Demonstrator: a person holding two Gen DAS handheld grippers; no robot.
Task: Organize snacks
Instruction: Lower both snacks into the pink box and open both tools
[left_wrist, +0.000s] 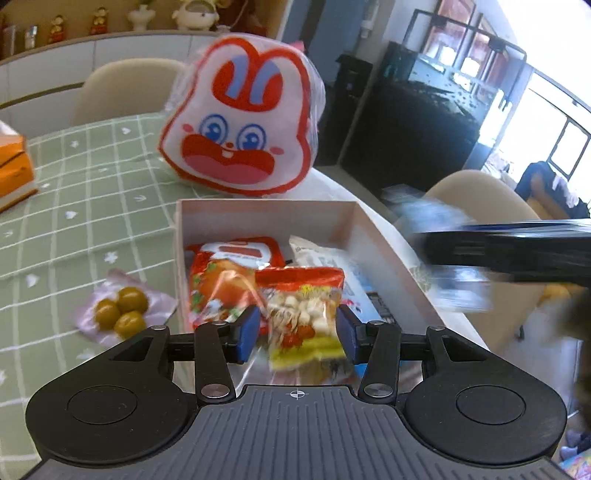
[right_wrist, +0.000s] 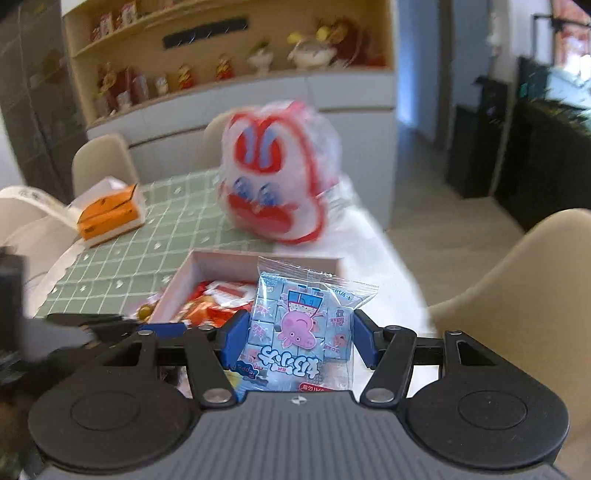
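Observation:
A clear packet of mixed nuts with a red top and yellow bottom (left_wrist: 303, 314) hangs between the blue pads of my left gripper (left_wrist: 298, 328), over the near end of the open pale box (left_wrist: 266, 218). A thin gap shows at the left pad, and the packet is blurred while the gripper is sharp. In the box lie an orange-red packet (left_wrist: 218, 284) and a white one (left_wrist: 325, 258). My right gripper (right_wrist: 297, 339) is shut on a blue pink-pig candy packet (right_wrist: 299, 317), held upright just short of the box (right_wrist: 229, 262). In the left wrist view the right gripper (left_wrist: 517, 254) is a dark blur beside the box's right wall.
A big rabbit-face bag (left_wrist: 240, 122) stands behind the box. A packet of green plums (left_wrist: 122, 310) lies on the green checked cloth (left_wrist: 92, 206), left of the box. An orange tissue box (right_wrist: 107, 214) sits far left. Beige chairs (right_wrist: 517, 295) stand round the table.

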